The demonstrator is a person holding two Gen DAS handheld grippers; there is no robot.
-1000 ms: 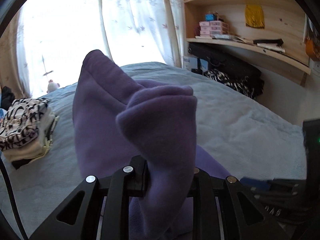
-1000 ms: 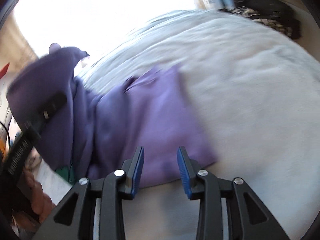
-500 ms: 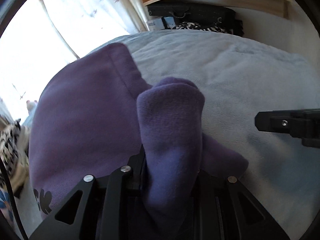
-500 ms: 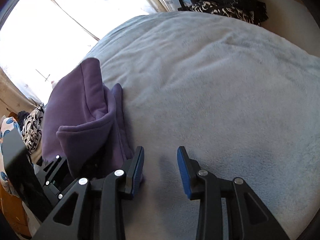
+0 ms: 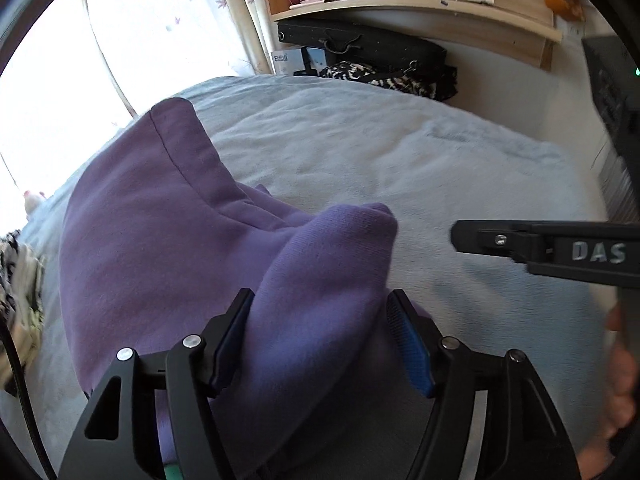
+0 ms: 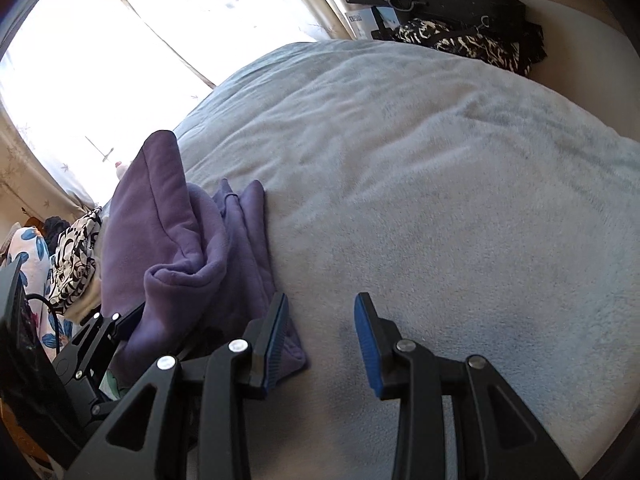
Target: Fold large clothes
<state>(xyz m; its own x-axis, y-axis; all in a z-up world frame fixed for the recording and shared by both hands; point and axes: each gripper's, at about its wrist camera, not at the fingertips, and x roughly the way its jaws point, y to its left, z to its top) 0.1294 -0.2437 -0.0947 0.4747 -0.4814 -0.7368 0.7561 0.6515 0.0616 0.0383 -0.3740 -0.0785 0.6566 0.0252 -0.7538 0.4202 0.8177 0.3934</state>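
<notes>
A purple fleece garment point(image 5: 160, 248) lies folded in a thick pile on the light grey bed cover point(image 5: 400, 160). A thick fold of it sits between the blue pads of my left gripper point(image 5: 318, 336); the jaws are spread wide and the cloth bulges between them. In the right wrist view the garment point(image 6: 188, 248) lies at the left, with the left gripper point(image 6: 120, 324) beside it. My right gripper point(image 6: 320, 332) is open and empty over the bed cover, its left pad point(image 6: 276, 340) at the garment's near corner. It also shows in the left wrist view point(image 5: 540, 240).
A stack of folded patterned clothes point(image 6: 76, 264) lies at the bed's left edge. A black case point(image 5: 360, 44) and zebra-print cloth point(image 5: 380, 76) sit beyond the bed under a wooden shelf point(image 5: 420, 4). A bright curtained window point(image 6: 120, 40) is at the far left.
My left gripper lowered the purple bundle onto the pile and its jaws have spread apart. My right gripper stayed open and shifted a little along the garment's right edge.
</notes>
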